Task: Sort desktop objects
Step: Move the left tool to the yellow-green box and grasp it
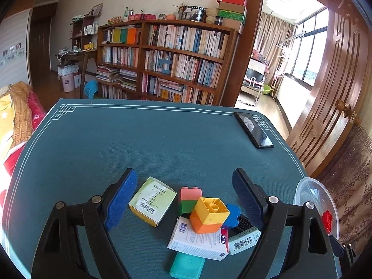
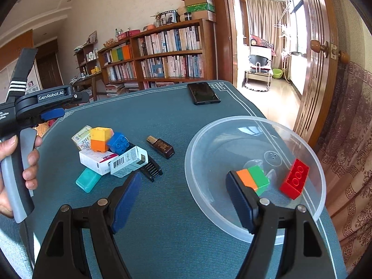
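Note:
A pile of objects lies on the teal mat [image 1: 116,139]: a yellow-on-orange brick stack [image 1: 209,214], a blue brick [image 1: 232,214], a pink-on-green brick [image 1: 189,197], a green-white box [image 1: 152,201], a white medicine box [image 1: 197,239], a barcode box [image 1: 244,240] and a teal case [image 1: 187,266]. My left gripper [image 1: 183,186] is open, above and around the pile. My right gripper [image 2: 183,190] is open and empty at the rim of a clear plastic bowl [image 2: 209,139]. The bowl holds an orange-green brick [image 2: 254,179] and a red brick [image 2: 294,179].
A black phone [image 2: 203,93] lies at the mat's far right corner. A dark brown bottle [image 2: 160,147] and a black comb [image 2: 148,167] lie between the pile and the bowl. The bowl overhangs the table's right edge. A bookshelf and a door stand behind.

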Tool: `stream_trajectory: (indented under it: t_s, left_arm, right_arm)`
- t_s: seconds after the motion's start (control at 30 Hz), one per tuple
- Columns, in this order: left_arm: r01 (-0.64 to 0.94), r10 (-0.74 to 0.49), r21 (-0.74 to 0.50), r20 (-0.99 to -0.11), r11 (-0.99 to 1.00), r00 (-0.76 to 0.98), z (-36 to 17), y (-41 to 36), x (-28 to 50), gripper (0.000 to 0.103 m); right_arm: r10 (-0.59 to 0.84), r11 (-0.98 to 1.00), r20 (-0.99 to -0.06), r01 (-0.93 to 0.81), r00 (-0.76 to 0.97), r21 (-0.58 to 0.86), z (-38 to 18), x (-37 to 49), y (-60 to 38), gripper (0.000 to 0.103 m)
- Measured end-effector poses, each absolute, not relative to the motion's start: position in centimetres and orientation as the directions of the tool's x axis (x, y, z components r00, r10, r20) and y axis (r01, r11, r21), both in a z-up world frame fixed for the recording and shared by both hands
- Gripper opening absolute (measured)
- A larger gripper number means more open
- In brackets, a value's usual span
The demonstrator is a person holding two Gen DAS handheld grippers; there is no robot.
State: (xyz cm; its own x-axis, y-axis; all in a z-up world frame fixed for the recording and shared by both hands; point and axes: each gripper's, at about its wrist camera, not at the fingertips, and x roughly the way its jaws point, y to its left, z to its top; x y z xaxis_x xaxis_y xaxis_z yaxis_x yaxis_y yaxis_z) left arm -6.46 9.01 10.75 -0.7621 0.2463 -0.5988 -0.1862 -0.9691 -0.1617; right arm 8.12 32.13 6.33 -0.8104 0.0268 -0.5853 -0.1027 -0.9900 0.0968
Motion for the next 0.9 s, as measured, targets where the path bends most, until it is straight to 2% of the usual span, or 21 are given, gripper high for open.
stream_trajectory:
  t_s: [0.43, 0.67, 0.9]
  left_arm:
    - [-0.122, 0.195, -0.154, -0.695, -0.981, -0.692, 6.6, 6.7, -9.4, 0.087]
    - [-0.170, 0.252, -0.186, -0.723, -0.968, -0.644, 5.1, 6.4, -10.0, 0.087]
    - [-0.171, 0.209, -0.129, -0.748, -0.977, -0.630, 3.8, 7.2, -10.4, 0.087]
  right_arm:
    - [-0.066, -0.988, -0.591, -0.032, -0.804, 0.154, 6.5, 6.8, 28.5, 0.079]
    - [-0.087, -0.985, -0.610, -0.025, -0.787, 0.173, 5.6, 6.2, 28.1, 0.079]
    - [-0.093, -0.984, -0.623, -0.023, -0.777, 0.175, 5.1, 6.0, 28.0, 0.079]
